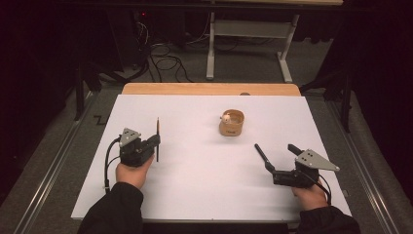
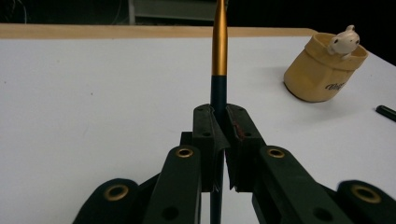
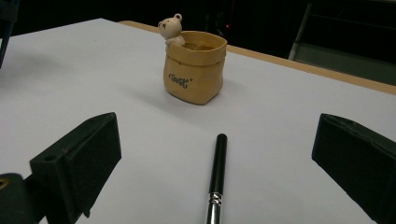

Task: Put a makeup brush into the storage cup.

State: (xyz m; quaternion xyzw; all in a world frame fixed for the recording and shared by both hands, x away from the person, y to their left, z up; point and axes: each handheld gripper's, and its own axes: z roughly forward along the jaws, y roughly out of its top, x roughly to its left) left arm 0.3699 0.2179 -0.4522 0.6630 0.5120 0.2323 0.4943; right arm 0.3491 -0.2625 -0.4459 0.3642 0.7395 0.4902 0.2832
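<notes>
— Judging by its look, how will the gold-and-dark pen [image 2: 218, 56] handle?

— Light, stiff and probably slick; it is clamped low on its dark barrel by the left gripper [image 2: 219, 122] and stood upright above the white table [image 1: 195, 170].

— And the right gripper [image 1: 276, 150]?

— Its jaws are held wide apart over a black pen [image 3: 217, 161] lying flat.

— The bear pot [image 1: 231, 122]?

— Nothing can be made out inside it.

white-topped table [image 1: 204, 190], wooden far edge; tan bear pot [image 1: 231, 123] and black pen [image 3: 217, 177] on it.
</notes>
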